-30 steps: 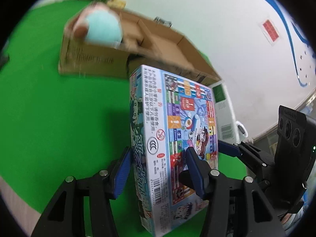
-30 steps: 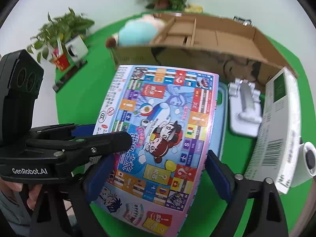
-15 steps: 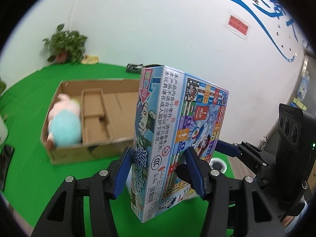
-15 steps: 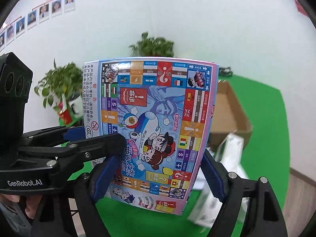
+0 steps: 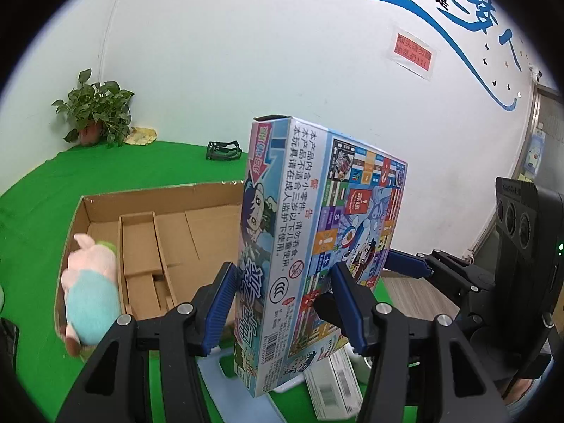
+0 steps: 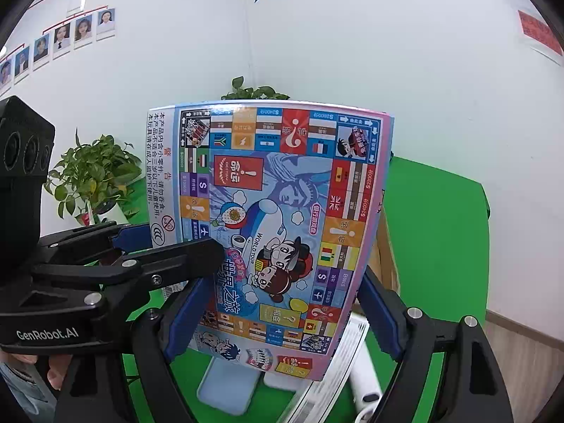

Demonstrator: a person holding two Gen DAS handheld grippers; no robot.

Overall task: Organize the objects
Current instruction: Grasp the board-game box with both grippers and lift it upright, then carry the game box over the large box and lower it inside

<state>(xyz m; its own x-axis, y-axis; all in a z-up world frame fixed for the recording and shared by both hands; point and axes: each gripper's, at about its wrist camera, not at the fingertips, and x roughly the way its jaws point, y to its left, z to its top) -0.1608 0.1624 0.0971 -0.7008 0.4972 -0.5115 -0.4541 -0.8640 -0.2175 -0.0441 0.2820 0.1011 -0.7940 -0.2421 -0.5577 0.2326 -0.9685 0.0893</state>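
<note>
Above green cloth (image 5: 141,172), gripper-clamped game box (image 5: 310,246)

Green table (image 5: 42,183) (w/ cardboard box (image 5: 197,208))

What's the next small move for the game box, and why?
Probably carry the game box left and forward over the carton's free compartments, then lower it. Both the left tool and right tool are shut on it, and it is held upright above the green cloth. The plush fills only the carton's left end; the divided sections beside it look free.
</note>
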